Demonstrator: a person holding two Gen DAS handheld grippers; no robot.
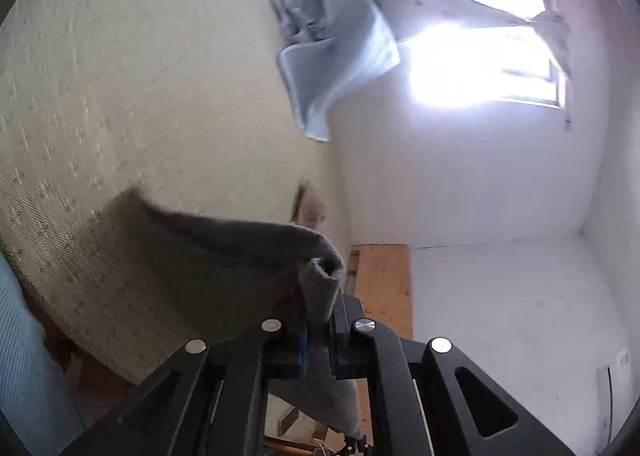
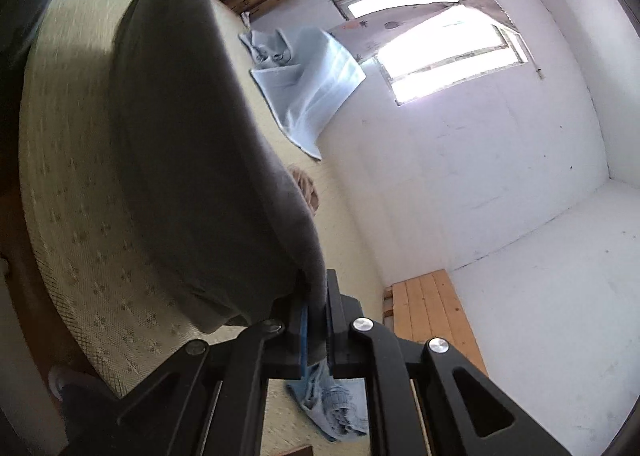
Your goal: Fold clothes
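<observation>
A grey garment hangs stretched above the cream patterned bed. My left gripper is shut on one bunched corner of it, the cloth poking up between the pads. In the right wrist view the same grey garment spreads wide across the left of the picture, and my right gripper is shut on its edge. Both views are tilted and the cloth is lifted off the bed.
A light blue cloth pile lies at the far end of the bed, also seen as the blue pile. A window with a curtain glares. A wooden bench stands by the white wall. A blue patterned cloth lies below the right gripper.
</observation>
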